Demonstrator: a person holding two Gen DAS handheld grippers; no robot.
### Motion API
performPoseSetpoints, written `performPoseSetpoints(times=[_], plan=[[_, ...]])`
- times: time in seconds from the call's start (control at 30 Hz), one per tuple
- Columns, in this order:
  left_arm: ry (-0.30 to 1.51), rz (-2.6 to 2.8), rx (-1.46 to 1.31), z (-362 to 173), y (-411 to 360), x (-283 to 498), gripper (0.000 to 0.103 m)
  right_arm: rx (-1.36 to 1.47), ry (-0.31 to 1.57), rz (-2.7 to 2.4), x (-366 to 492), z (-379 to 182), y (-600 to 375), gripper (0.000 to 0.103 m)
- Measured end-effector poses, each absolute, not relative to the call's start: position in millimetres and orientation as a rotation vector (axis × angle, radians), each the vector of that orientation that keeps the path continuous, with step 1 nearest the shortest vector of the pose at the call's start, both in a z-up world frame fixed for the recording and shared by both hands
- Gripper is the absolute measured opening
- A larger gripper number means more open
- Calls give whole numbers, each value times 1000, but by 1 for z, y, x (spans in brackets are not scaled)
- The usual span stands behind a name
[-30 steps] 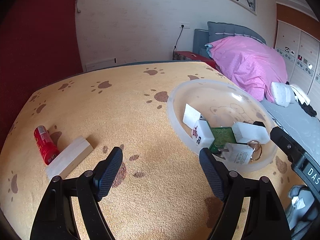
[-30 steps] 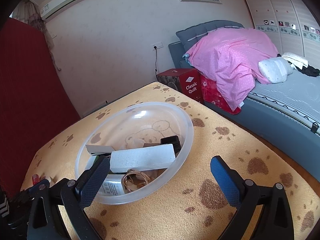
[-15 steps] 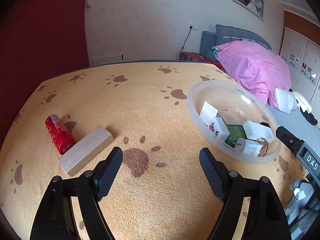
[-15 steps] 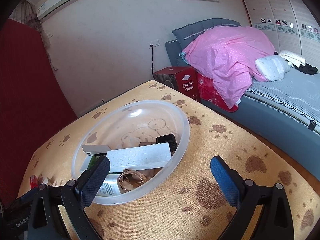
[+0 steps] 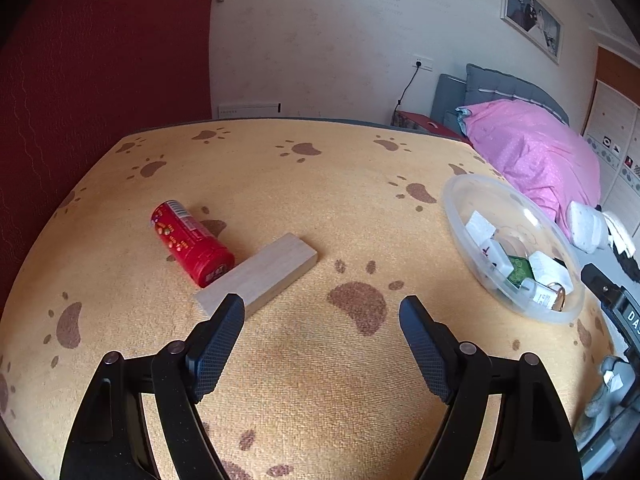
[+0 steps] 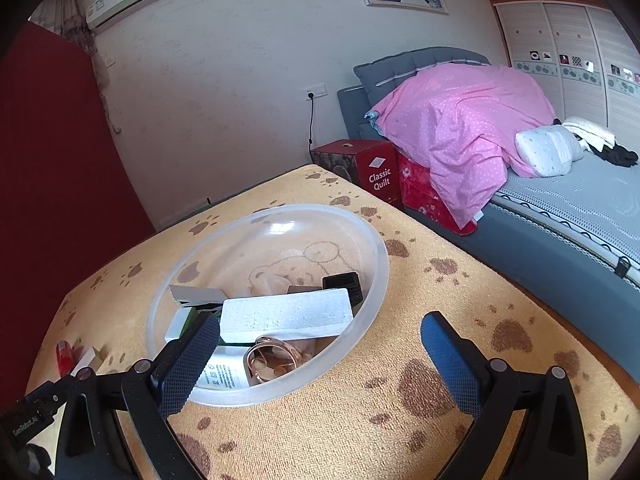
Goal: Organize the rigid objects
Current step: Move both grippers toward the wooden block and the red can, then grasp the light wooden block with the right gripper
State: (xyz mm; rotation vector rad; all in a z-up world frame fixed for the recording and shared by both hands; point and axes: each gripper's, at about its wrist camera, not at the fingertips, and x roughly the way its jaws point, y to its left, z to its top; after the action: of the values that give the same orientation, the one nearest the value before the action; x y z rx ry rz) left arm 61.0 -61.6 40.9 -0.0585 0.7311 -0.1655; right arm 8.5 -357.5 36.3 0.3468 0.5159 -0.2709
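A red can (image 5: 191, 241) lies on its side on the paw-print cloth, touching a pale wooden block (image 5: 260, 276) to its right. My left gripper (image 5: 322, 312) hovers open and empty just in front of the block, its left finger overlapping the block's near end. A clear plastic bowl (image 5: 460, 216) at the right holds several small items. In the right wrist view the bowl (image 6: 376, 256) holds a white foam block (image 6: 286, 314), a black box (image 6: 344, 282) and a gold ring (image 6: 272, 360). My right gripper (image 6: 320, 336) stands open and empty at the bowl's near rim.
The orange table cloth (image 5: 320, 184) ends at a dark red wall on the left. A bed with a pink quilt (image 6: 456, 120) and a red carton (image 6: 360, 164) stand beyond the table's right side. The can (image 6: 64, 356) and block (image 6: 86, 360) show far left.
The left gripper has swung leftward across the table: the bowl slid to the right edge of its view and the can and block came toward the centre. The right gripper barely moved.
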Motion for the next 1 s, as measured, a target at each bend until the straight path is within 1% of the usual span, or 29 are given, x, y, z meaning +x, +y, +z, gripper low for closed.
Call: performPoseSetpoints(times=[0.27,0.63,1.0], plan=[[740,-116,-104,35,-32,56,81,216,537,-119,11,45,-318,103],[722,-39,-139,34,2,48,81,190,659,198,36,51,-263,103],[710,9,-178,33,35,43,81,0,757,447,68,39,-180,103]])
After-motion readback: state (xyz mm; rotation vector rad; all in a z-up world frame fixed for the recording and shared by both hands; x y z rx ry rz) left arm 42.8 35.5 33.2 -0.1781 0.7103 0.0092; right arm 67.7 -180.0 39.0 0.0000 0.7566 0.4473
